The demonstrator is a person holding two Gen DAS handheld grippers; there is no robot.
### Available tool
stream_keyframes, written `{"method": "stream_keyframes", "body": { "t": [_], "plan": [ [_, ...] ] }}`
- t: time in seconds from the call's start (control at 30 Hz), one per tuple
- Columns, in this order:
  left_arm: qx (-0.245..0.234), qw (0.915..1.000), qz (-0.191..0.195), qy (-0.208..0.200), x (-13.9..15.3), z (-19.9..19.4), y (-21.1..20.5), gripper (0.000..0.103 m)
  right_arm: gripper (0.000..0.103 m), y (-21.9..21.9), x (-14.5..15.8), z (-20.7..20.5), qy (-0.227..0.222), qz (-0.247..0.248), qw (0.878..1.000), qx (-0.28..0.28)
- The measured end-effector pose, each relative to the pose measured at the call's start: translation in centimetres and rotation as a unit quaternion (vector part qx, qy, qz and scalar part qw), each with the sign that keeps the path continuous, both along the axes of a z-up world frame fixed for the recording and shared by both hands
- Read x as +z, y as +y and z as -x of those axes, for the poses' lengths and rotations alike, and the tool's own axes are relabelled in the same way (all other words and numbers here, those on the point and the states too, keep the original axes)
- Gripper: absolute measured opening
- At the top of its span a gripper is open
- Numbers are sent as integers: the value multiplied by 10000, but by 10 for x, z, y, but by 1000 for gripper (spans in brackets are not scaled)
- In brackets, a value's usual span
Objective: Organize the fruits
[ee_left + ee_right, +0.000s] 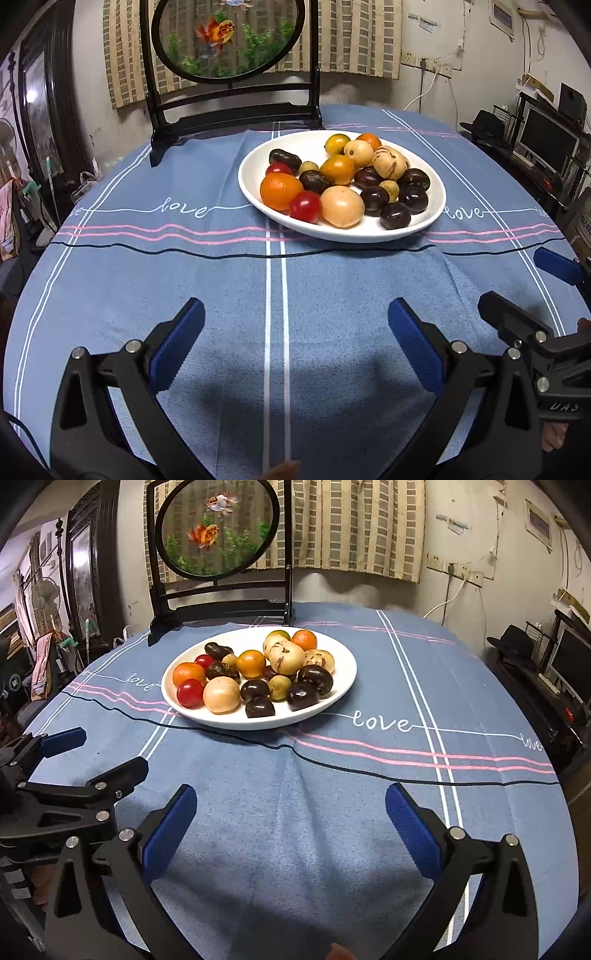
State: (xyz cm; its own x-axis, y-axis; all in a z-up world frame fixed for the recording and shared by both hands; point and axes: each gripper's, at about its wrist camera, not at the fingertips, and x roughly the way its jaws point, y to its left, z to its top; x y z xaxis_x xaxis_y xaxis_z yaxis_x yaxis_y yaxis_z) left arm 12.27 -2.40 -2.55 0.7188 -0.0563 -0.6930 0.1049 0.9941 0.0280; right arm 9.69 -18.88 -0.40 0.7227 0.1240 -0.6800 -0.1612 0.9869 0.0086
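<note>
The left tongs (295,339) are spread wide with nothing between the blue pads (177,347), held low over the bare blue tablecloth (332,288). The right tongs (290,823) are spread just as wide and are also empty, hovering over the same stretch of cloth. Each pair shows at the edge of the other's view, so they sit side by side, near but apart.

Ahead of both pairs the cloth lies open all the way to the white plate (255,192), with only a few soft creases and printed stripes in between. The table's near edge is hidden below the tongs; its right edge curves away toward a dark desk with a screen (569,657). Behind the plate stands a black wooden stand (236,110) holding a round goldfish panel (225,37), its foot just beyond the plate's far rim.

The fruit is all heaped on the plate, touching and partly stacked: several glossy dark plums (306,696), orange citrus (280,191), red cherry tomatoes (304,206), smooth pale tan fruits (341,206), and a cream one with brown streaks (286,657).
</note>
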Motion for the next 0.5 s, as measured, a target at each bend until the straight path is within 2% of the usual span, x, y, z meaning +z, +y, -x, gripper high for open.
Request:
{"method": "stream_keyframes", "body": {
  "t": [0.2, 0.4, 0.5],
  "plan": [
    [-53, 9999, -133, -30, 0, 2, -6, 101, 102, 0, 1, 2, -22, -83, 10000, 34],
    [-100, 9999, -92, -23, -1, 2, -7, 101, 102, 1, 1, 2, -33, -98, 9999, 49],
    [-14, 9994, -221, -265, 1, 8, -8, 101, 102, 1, 2, 2, -48, -111, 9999, 56]
  ]
}}
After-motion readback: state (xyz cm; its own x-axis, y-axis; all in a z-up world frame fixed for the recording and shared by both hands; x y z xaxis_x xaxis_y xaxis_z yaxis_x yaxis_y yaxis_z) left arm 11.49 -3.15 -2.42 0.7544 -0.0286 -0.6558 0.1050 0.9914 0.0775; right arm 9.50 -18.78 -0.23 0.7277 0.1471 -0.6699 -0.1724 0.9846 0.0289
